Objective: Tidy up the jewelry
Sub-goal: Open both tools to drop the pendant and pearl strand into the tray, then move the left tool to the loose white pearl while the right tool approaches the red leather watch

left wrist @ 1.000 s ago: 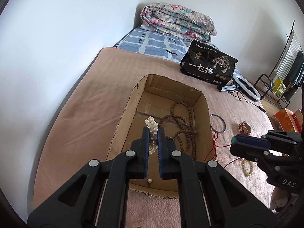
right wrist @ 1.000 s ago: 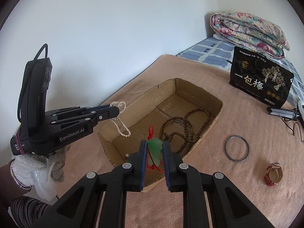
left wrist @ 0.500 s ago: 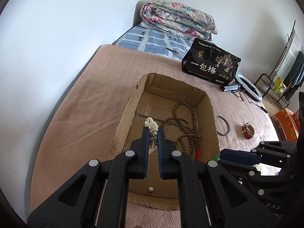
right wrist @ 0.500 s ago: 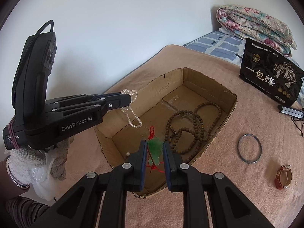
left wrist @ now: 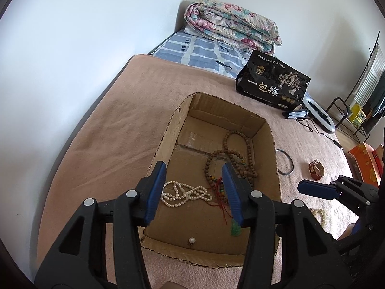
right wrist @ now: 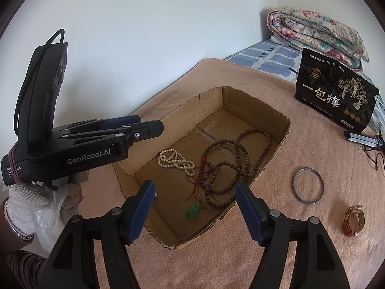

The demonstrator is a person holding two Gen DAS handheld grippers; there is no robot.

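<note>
An open cardboard box (left wrist: 166,139) (right wrist: 192,118) sits on the tan blanket. On its floor lie a white pearl necklace (left wrist: 185,192) (right wrist: 175,161), a brown wooden bead strand (left wrist: 231,159) (right wrist: 231,166), a green pendant on a red cord (left wrist: 235,228) (right wrist: 193,213) and one loose pearl (left wrist: 191,240). My left gripper (left wrist: 194,166) (right wrist: 151,124) hangs over the box's left side, jaws opening, nothing between them. My right gripper (right wrist: 195,185) (left wrist: 312,187) is above the box's near right corner, jaws opening too, and empty.
On the blanket right of the box lie a metal bangle (right wrist: 308,185), a red-strapped watch (right wrist: 353,220) and a pearl bracelet (left wrist: 318,216). A black package (left wrist: 273,82), a ring light (left wrist: 317,113) and a folded quilt (left wrist: 231,26) are farther back. A white wall runs along the left.
Both grippers have gone from shut to open. The pearl necklace dropped from the left gripper and the green pendant from the right; both now lie on the box floor.
</note>
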